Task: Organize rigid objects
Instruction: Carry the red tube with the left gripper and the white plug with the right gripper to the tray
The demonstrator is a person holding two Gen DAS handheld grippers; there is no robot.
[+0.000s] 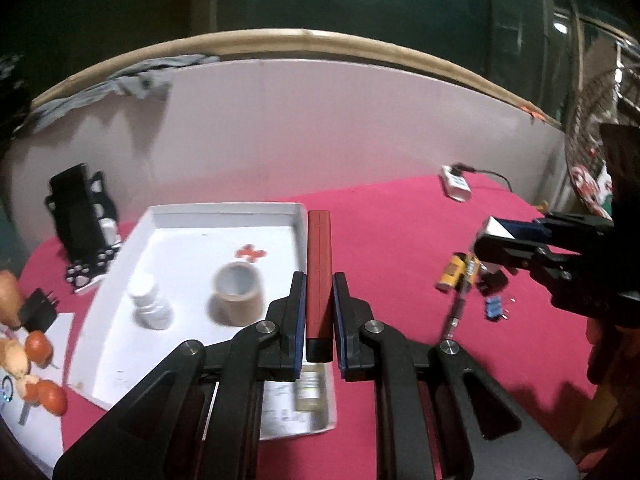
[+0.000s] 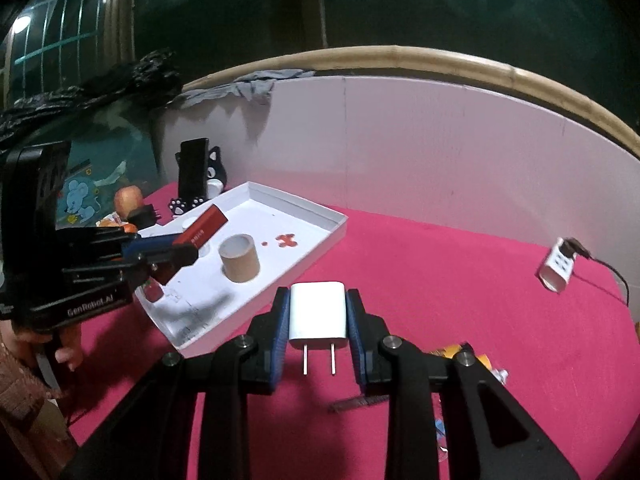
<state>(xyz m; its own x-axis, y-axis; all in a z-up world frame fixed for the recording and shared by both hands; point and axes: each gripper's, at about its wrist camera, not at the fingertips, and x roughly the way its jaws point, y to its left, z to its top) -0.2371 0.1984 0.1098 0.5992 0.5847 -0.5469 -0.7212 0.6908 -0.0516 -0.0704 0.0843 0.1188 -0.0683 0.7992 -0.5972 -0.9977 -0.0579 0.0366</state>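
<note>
Partly sorted — left gripper (image 1: 319, 312) clamping long red plastic bar (image 1: 319, 280), right gripper (image 2: 318, 320) gripping white plug-in charger (image 2: 318, 314) — shallow white cardboard tray (image 1: 224, 212) already holding brown tape roll (image 1: 237, 294).

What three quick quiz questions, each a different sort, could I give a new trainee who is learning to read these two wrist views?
1. True or false: the left gripper is shut on a red bar.
2. Which thing does the right gripper hold? A) a roll of tape B) a white plug adapter C) a battery
3. Fill in: the cardboard tape roll stands inside the white ____.

Key
1. True: the pads clamp the bar from both sides.
2. B: the white plug adapter sits between the pads, prongs toward the camera.
3. Tray, on the pink cloth, along with a white bottle.
</note>
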